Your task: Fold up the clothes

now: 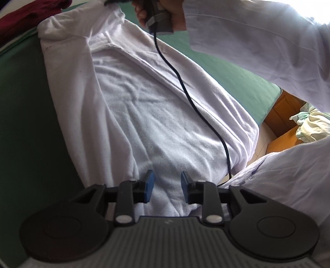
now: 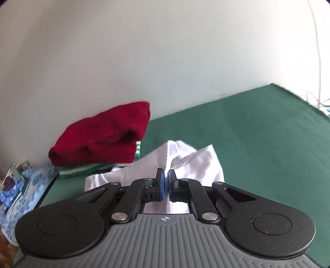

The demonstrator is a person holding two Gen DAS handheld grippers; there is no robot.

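Observation:
A white shirt lies spread on the green table cover, its sides turned in over the middle. My left gripper hovers open over the shirt's near end, with only cloth showing behind the blue pads. In the right wrist view my right gripper is shut on a pinched fold of the white shirt, which rises between the pads. In the left wrist view a hand grips the other gripper's handle at the shirt's far end, and a black cable trails across the shirt.
A folded dark red garment rests on a green-and-white striped one by the white wall. Blue patterned cloth sits off the table's left edge. White sleeves of the person fill the right. Wooden furniture stands beyond the table.

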